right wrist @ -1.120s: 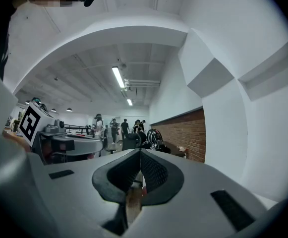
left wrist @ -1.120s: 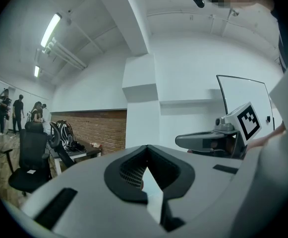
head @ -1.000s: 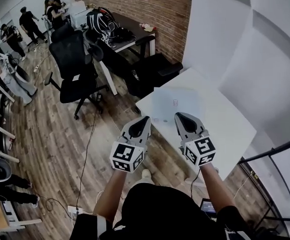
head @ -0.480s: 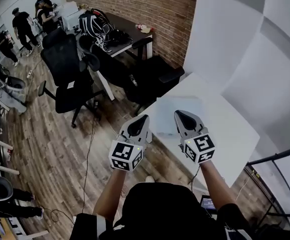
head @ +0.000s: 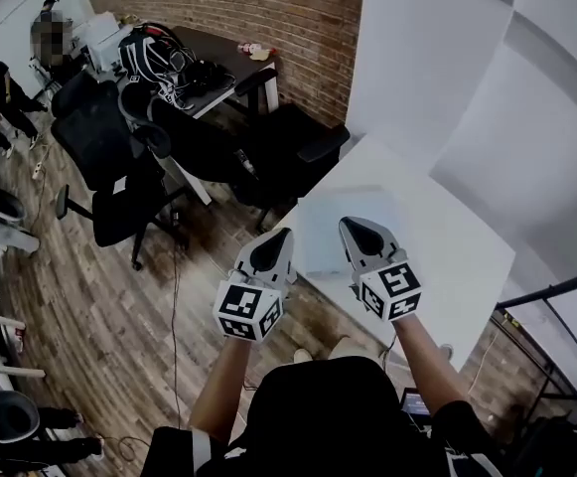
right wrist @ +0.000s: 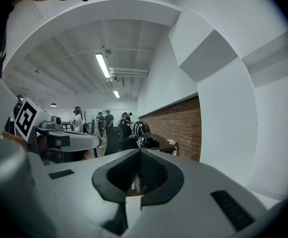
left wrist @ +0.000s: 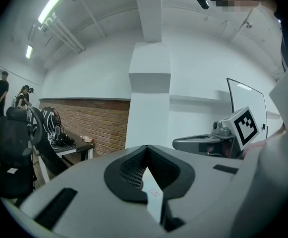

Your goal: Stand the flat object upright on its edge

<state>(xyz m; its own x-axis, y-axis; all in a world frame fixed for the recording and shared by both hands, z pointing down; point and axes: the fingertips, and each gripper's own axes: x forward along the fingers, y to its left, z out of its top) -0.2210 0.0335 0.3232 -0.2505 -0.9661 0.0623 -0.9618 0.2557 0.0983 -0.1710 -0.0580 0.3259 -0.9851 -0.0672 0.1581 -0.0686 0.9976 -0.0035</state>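
1. Left hand-held gripper: jaws together with nothing clamped, held out level beside the right one.
2. Right hand-held gripper: jaws together, also carrying nothing.
3. Flat object: a pale square sheet lying flat on the white tabletop, ahead of and below both tips. In the head view the right tip overlaps its near side.
4. Black office chair: on the wooden floor, well off to the left of the left hand-held gripper.
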